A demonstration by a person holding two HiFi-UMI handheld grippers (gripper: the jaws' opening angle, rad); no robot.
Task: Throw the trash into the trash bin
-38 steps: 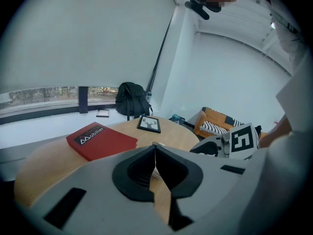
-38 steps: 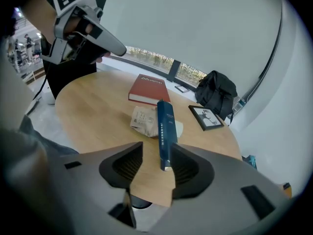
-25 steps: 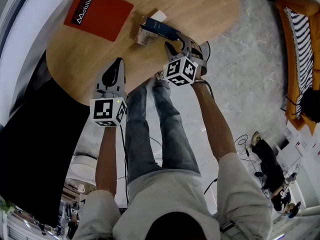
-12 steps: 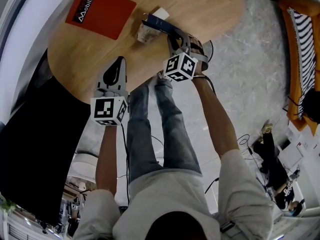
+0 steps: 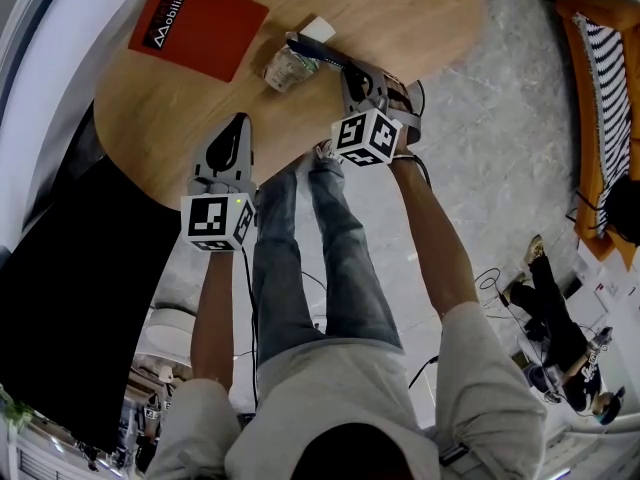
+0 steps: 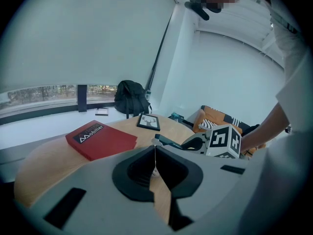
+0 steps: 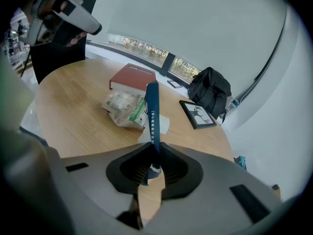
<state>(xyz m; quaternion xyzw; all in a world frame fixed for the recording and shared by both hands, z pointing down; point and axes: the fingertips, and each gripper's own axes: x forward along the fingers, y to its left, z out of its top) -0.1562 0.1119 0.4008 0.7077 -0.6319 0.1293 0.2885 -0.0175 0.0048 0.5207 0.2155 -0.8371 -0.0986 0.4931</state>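
Observation:
A long flat blue packet (image 7: 152, 109) sticks up from between the jaws of my right gripper (image 7: 152, 151), which are closing with their pads pressed on its near end. In the head view the blue packet (image 5: 322, 53) reaches from the right gripper (image 5: 352, 72) toward a crumpled wrapper (image 5: 284, 69) and a white paper (image 5: 319, 29) on the round wooden table (image 5: 180, 108). The left gripper (image 5: 237, 126) hovers over the table's near edge, shut and holding nothing, its jaws (image 6: 155, 153) meeting in a thin line.
A red book (image 5: 197, 26) lies at the table's far left. The right gripper view also shows a small picture frame (image 7: 197, 114) and a black backpack (image 7: 209, 91) beyond the table. An orange sofa (image 5: 598, 98) stands at the right; a white round object (image 5: 165, 340) sits on the floor by my left arm.
The right gripper's jaws, wide open a second ago, have come together on the blue packet's near end. The left gripper has not moved.

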